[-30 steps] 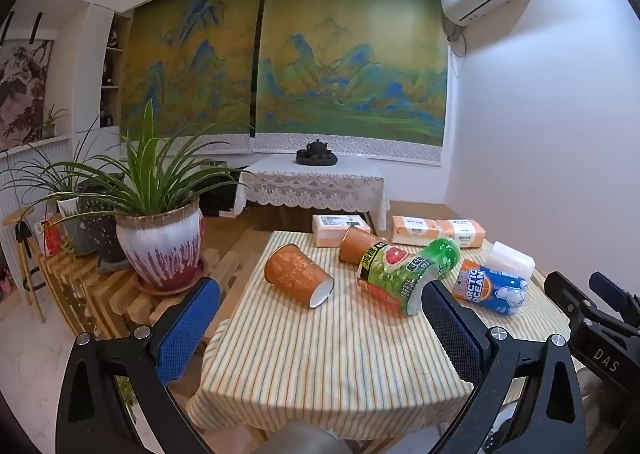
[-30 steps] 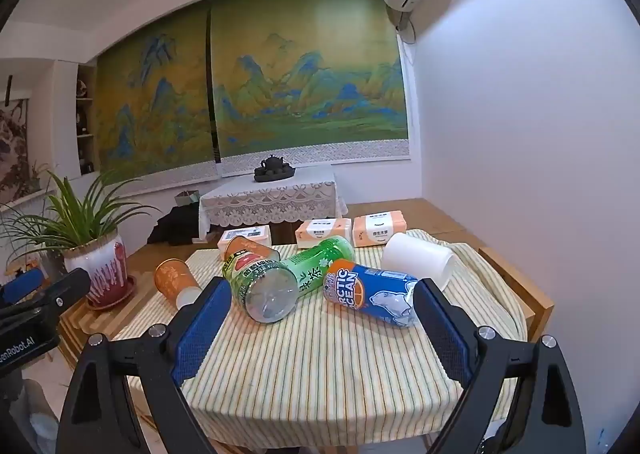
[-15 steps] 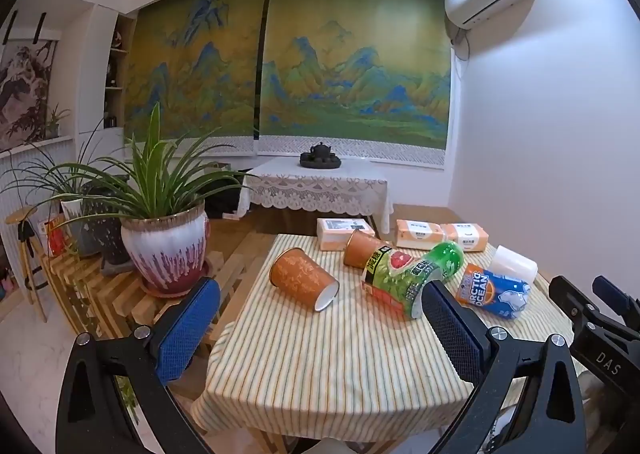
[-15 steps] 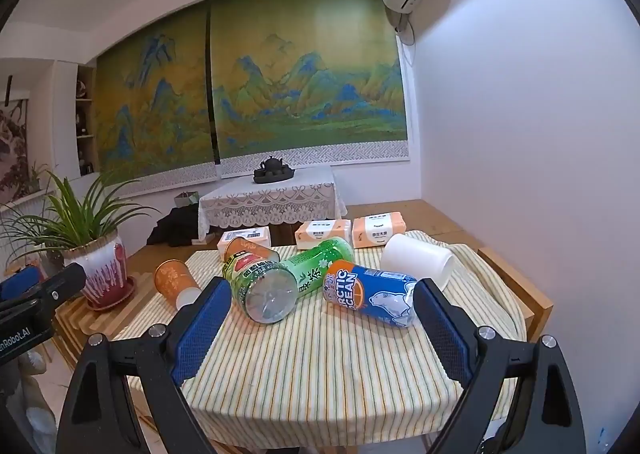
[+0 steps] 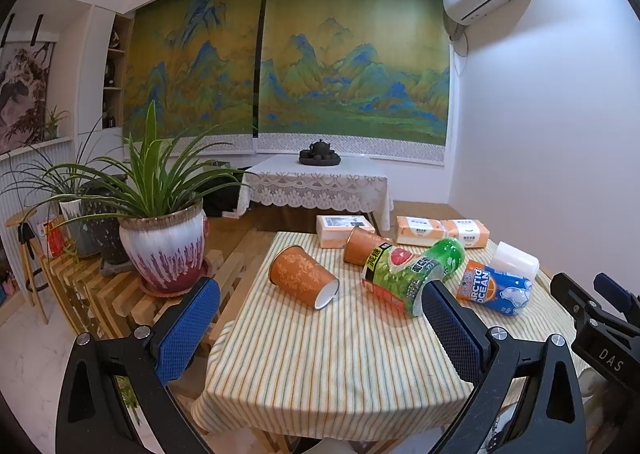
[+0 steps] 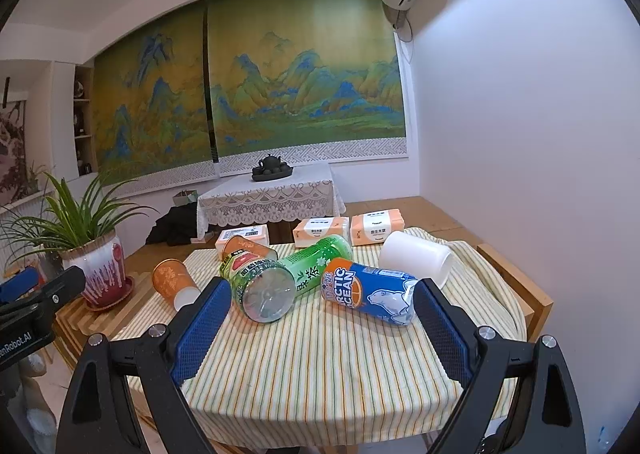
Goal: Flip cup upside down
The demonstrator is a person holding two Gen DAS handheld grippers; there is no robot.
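An orange paper cup [image 5: 301, 276] lies on its side on the striped tablecloth [image 5: 340, 366], mouth toward me; it also shows in the right wrist view [image 6: 173, 281]. A second orange cup [image 5: 360, 246] lies behind the bottles. A white cup [image 6: 416, 258] lies on its side at the right. My left gripper [image 5: 320, 330] is open and empty, short of the table's near edge. My right gripper [image 6: 320, 330] is open and empty above the table's front, short of the bottles.
Two green bottles [image 6: 260, 286] and a blue Arctic Ocean can [image 6: 370, 296] lie mid-table. Tissue packs [image 6: 344, 230] sit at the far edge. A potted plant [image 5: 164, 246] stands on a wooden rack left of the table. The wall is close on the right.
The left gripper has drawn back and risen slightly, so the table looks a little farther. The right gripper has barely moved. No object has moved.
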